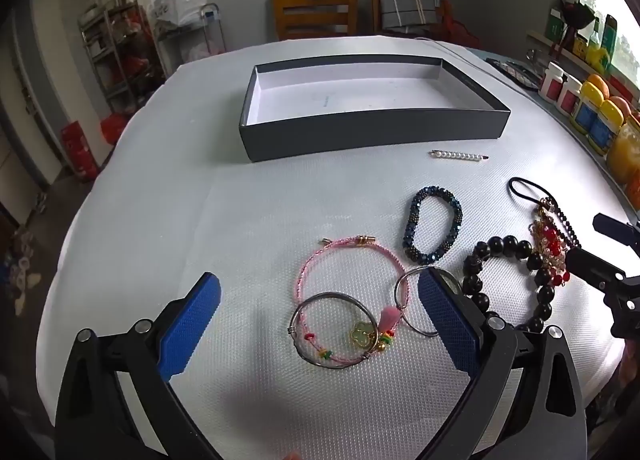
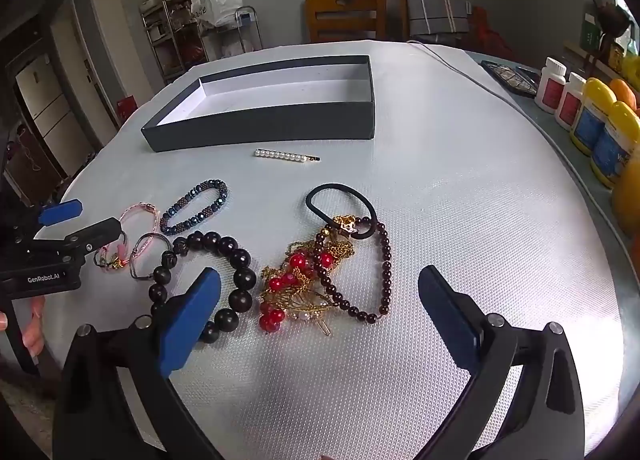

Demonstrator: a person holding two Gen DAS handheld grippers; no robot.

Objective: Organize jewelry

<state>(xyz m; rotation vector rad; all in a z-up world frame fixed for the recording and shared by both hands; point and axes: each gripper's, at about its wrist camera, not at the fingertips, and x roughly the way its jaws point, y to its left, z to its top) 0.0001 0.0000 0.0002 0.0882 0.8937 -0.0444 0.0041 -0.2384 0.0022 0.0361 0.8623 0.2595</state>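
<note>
Nearest the left wrist camera, the left gripper [image 1: 320, 292] hangs over the white textured table mat [image 1: 160, 220] with its blue-padded jaws spread wide and nothing between the pads. Just beyond its fingertips lie a silver wire bangle with a pale green flower charm [image 1: 332, 334], overlapped by a pink cord bracelet [image 1: 348, 260], and a second silver ring bangle [image 1: 412, 302] partly hidden behind the right-hand pad. The right gripper [image 2: 320, 288] is likewise wide open and empty, tilted down over a tangle of gold chain and red beads [image 2: 296, 284]. A large black bead bracelet [image 2: 224, 260] curls beside that gripper's left finger, and a string of small dark red beads [image 2: 380, 260] loops on the tangle's other side. A black hair tie [image 2: 340, 200] lies at the top of the tangle, touching it. Farther out sits a dark blue beaded bracelet [image 1: 434, 224], apart from the rest. Beyond that a pearl hair clip [image 1: 458, 156] lies just in front of the open dark grey box [image 1: 372, 136], whose white interior holds nothing. Bottles with yellow and white caps [image 2: 588, 112] stand along the table's right edge, and a wooden chair [image 1: 314, 14] stands behind the table.
</note>
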